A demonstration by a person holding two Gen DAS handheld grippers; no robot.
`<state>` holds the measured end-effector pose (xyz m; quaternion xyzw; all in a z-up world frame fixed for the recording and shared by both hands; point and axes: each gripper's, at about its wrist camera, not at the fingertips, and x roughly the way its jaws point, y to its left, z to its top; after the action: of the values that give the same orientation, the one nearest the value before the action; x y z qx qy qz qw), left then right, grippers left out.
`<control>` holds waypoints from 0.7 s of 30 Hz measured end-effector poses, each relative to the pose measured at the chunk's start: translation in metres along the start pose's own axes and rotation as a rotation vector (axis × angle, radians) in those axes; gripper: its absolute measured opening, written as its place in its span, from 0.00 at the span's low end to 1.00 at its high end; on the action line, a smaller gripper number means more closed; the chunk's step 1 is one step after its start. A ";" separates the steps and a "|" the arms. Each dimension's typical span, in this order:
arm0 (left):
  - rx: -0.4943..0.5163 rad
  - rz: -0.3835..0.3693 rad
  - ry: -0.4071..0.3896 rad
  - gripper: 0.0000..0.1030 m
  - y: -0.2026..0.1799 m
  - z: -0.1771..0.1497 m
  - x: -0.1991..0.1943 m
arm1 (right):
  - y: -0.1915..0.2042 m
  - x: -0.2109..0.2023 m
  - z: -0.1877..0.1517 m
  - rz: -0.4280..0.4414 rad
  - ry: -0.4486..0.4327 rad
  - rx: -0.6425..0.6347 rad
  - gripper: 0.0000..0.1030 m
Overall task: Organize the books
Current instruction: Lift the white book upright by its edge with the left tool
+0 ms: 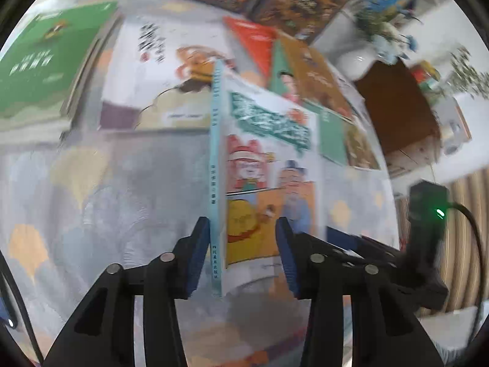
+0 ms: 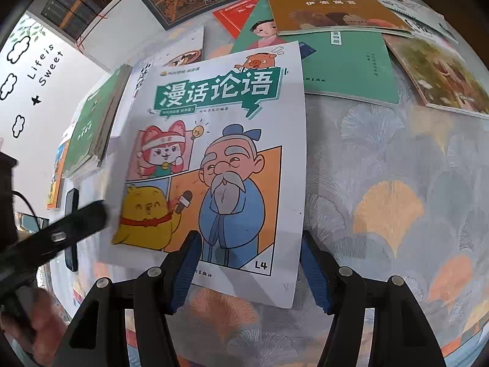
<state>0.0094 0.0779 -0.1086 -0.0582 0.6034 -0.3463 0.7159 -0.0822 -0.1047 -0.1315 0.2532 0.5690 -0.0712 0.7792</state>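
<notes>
Comic book (image 2: 214, 159) — white cover, green title banner, cartoon sage in blue; lifted off the tablecloth (image 2: 397, 183) and tilted, pale blue spine (image 1: 216, 183) facing the left wrist camera. Left gripper (image 1: 241, 257): blue pads straddle the spine end, the left pad touching the spine, the right pad apart from the cover — apparently not clamped, though the picture is blurred. Right gripper (image 2: 250, 269): jaws apart, the book's lower edge between them, the pads not clearly pressing on it; whether it bears any weight cannot be told. Open room: bare patterned cloth to the right of the book and below it. Crowded edges: green book stack (image 2: 91, 128) near the book's left edge; white book (image 1: 162, 76) behind it; a fan of overlapping books (image 2: 330, 30) beyond its top. Vase with flowers (image 1: 366, 52) at the far corner, cut off in the right view. Titles in the left view too smeared to read.
</notes>
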 end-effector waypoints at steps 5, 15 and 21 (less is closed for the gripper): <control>-0.065 -0.021 0.023 0.28 0.015 -0.003 0.005 | 0.000 0.002 0.001 0.004 -0.012 -0.008 0.63; -0.244 -0.165 0.040 0.28 0.020 -0.010 0.006 | -0.005 -0.004 -0.005 0.036 -0.020 -0.033 0.70; -0.214 -0.131 0.048 0.25 0.000 -0.010 0.023 | -0.006 -0.003 0.003 0.066 0.000 -0.036 0.69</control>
<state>0.0012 0.0681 -0.1306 -0.1652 0.6488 -0.3272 0.6668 -0.0834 -0.1118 -0.1305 0.2577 0.5616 -0.0351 0.7855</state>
